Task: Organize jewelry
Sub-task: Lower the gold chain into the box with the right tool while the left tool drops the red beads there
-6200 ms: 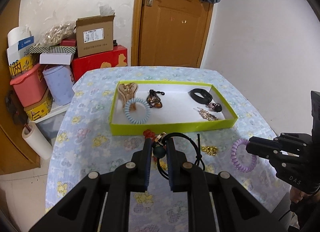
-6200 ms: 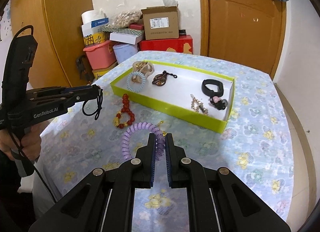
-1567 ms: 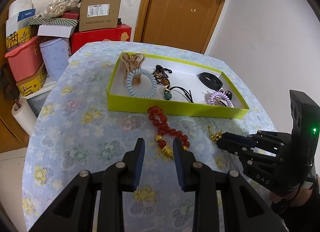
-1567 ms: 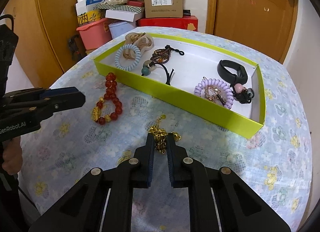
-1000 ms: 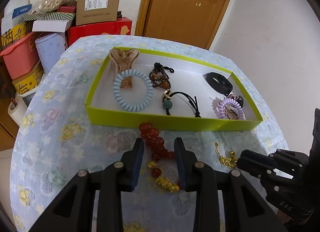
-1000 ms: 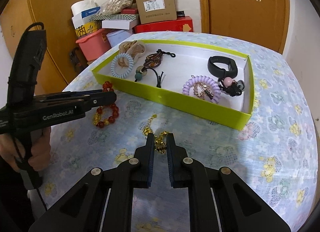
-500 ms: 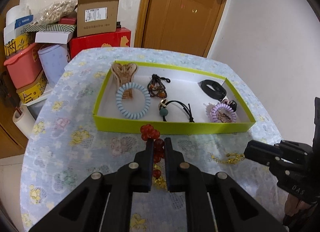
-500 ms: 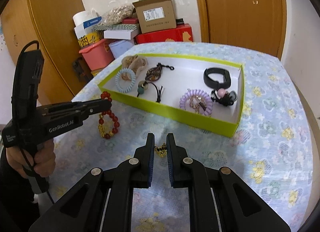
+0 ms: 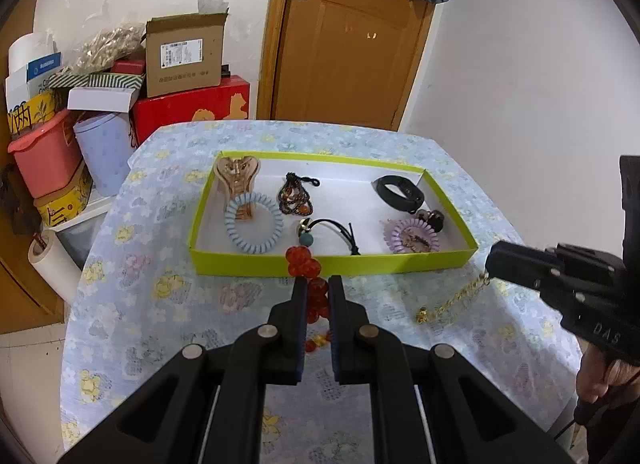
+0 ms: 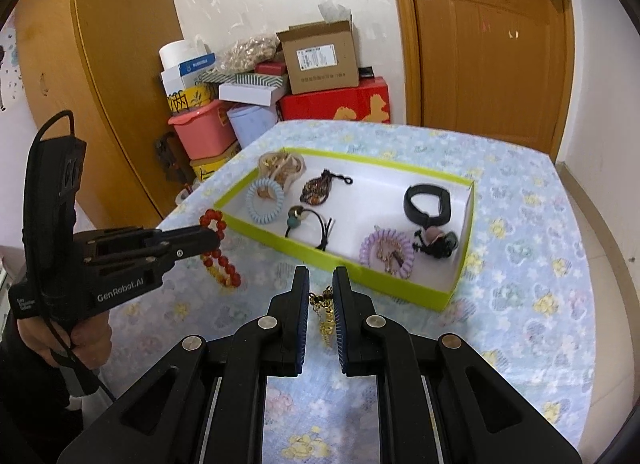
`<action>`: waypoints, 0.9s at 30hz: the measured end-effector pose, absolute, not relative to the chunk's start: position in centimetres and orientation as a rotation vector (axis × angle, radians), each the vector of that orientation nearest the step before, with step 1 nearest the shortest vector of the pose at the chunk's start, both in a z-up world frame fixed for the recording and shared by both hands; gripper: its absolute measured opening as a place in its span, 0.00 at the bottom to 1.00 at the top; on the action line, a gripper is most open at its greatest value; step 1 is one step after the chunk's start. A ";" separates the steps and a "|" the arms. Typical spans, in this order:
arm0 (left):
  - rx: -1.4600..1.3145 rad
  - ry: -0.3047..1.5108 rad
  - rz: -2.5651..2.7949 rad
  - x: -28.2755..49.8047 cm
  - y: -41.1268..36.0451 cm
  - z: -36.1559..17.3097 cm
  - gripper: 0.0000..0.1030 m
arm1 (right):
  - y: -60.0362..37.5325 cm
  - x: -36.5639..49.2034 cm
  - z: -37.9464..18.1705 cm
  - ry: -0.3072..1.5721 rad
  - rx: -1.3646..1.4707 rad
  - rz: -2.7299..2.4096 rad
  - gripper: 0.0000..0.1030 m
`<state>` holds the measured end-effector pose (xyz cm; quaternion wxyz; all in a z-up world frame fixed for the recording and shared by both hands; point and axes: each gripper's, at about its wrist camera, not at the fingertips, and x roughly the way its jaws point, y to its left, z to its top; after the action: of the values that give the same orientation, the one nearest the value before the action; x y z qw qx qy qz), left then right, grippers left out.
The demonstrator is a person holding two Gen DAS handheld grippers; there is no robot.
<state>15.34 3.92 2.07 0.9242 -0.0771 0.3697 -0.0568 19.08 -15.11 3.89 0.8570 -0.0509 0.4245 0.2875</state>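
Note:
A lime-green tray [image 9: 332,264] [image 10: 400,284] on the flowered tablecloth holds a tan hair claw [image 9: 237,174], a blue coil tie [image 9: 253,228], a beaded pendant [image 9: 296,198], a black tie with beads [image 9: 332,230], a purple coil tie [image 9: 414,236] and a black band [image 9: 398,192]. My left gripper [image 9: 318,290] [image 10: 214,240] is shut on a red bead bracelet [image 9: 302,262] [image 10: 218,256] and holds it up in front of the tray. My right gripper [image 10: 321,278] [image 9: 490,266] is shut on a gold chain [image 10: 326,314] [image 9: 452,300] that hangs from it.
Stacked boxes and plastic bins [image 9: 120,104] [image 10: 260,96] stand behind the table at the left. A wooden door [image 9: 352,44] [image 10: 492,44] is at the back. The table's edge [image 10: 576,224] drops off at the right.
Both grippers have lifted their pieces off the cloth: the red bracelet and the gold chain now hang higher, nearer the tray's front wall.

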 end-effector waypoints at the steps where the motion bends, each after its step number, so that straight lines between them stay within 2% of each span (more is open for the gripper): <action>1: -0.154 0.756 -0.119 15.3 3.9 2.3 0.10 | -15.2 19.1 4.2 0.886 -0.106 0.606 0.12; 27: -0.112 0.700 -0.149 18.3 3.4 6.4 0.10 | -14.5 23.2 10.1 0.774 -0.137 0.620 0.12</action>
<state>18.30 3.37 6.41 0.9352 -0.0547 0.3422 -0.0729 23.17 -14.51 10.12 0.8774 -0.0656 0.3711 0.2970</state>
